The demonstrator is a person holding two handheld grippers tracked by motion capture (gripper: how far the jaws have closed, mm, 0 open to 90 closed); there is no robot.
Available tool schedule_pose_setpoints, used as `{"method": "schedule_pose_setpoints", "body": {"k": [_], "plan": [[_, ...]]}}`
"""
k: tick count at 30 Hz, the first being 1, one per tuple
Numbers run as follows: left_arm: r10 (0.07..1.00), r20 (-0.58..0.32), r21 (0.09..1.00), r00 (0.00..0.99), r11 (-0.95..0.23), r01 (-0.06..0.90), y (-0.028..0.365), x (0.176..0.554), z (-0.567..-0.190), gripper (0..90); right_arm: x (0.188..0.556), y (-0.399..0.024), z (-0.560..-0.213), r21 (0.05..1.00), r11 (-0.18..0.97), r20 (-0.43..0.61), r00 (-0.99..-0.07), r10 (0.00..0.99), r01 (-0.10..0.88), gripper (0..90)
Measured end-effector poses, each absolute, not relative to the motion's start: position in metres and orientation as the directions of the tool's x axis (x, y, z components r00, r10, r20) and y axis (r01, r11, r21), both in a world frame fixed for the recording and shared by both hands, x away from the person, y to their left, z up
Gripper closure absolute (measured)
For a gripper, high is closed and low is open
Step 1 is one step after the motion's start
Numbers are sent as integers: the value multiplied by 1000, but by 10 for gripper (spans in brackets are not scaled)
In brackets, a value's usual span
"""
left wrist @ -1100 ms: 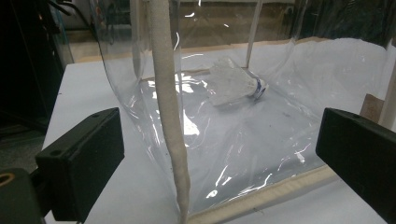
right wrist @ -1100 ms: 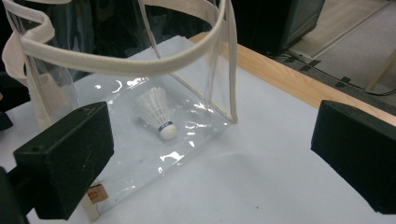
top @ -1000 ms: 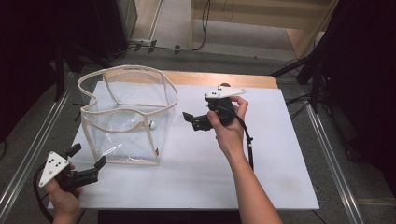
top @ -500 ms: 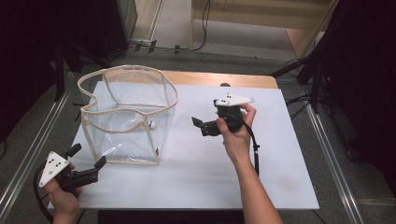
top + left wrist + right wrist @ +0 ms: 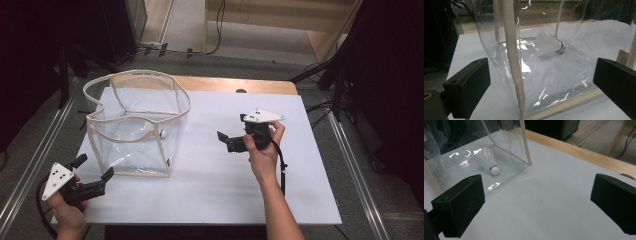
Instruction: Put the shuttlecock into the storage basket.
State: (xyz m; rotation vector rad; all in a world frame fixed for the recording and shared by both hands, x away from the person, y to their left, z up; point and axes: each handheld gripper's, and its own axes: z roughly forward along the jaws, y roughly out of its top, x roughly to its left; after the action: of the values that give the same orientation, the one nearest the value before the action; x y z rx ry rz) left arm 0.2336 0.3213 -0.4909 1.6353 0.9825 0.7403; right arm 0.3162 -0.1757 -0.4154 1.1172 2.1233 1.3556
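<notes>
We see the shuttlecock [image 5: 489, 161] lying inside the clear bag [image 5: 135, 125], at ten o'clock on the table [image 5: 210, 190]. Left gripper [image 5: 92, 175] waits at seven o'clock, right gripper [image 5: 231, 141] at centre, both with jaws apart, empty.

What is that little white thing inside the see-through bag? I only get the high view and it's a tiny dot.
Observer: It's a shuttlecock, lying on its side on the bag's floor; the right gripper view shows its feathers and round cork tip.
Operator: Does it have any colour?
Observer: A blue band circles it just behind the cork, clear in the left gripper view.
Operator: Is the left gripper holding the bag?
Observer: No. The left gripper is open, its jaws wide either side of the clear bag's cream corner seam, not touching it.
</notes>
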Motion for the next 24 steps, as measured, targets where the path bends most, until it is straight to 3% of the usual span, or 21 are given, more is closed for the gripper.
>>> {"method": "schedule_pose_setpoints", "body": {"k": [24], "plan": [[879, 3, 963, 477, -131, 235, 320, 233, -491, 18, 295, -221, -451, 878, 164, 120, -539, 834, 450, 0]]}}
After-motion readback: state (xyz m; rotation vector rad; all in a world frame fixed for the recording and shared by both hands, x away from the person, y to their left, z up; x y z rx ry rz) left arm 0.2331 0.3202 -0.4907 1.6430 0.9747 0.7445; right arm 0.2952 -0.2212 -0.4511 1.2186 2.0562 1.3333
